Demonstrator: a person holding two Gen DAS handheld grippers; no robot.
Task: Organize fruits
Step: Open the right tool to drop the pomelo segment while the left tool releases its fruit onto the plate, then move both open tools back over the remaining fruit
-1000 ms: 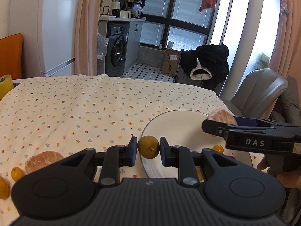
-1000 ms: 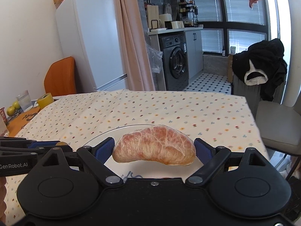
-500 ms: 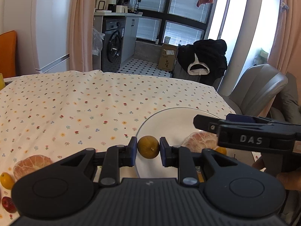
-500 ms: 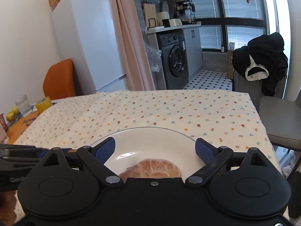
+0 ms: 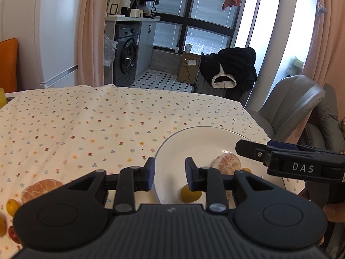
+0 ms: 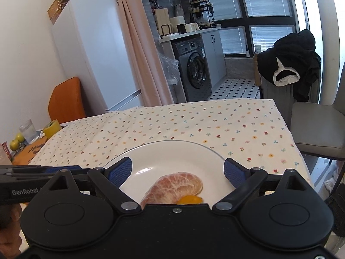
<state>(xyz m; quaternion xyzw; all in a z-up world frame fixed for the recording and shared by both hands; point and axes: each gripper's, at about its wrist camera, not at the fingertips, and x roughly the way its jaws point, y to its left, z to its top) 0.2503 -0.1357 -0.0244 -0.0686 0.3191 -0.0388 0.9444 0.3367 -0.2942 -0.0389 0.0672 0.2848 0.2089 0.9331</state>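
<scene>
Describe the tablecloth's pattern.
The tablecloth is cream with small scattered flowers in red, yellow and blue; the left wrist view shows it best.

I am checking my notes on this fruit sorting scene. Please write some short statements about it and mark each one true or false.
1. The left gripper holds a small orange fruit. False: its jaws are open and empty; the small orange fruit lies on the plate.
2. A peeled citrus piece lies on the plate. True.
3. The right gripper is open. True.
4. All fruit is on the plate. False: another peeled piece lies on the tablecloth.
</scene>
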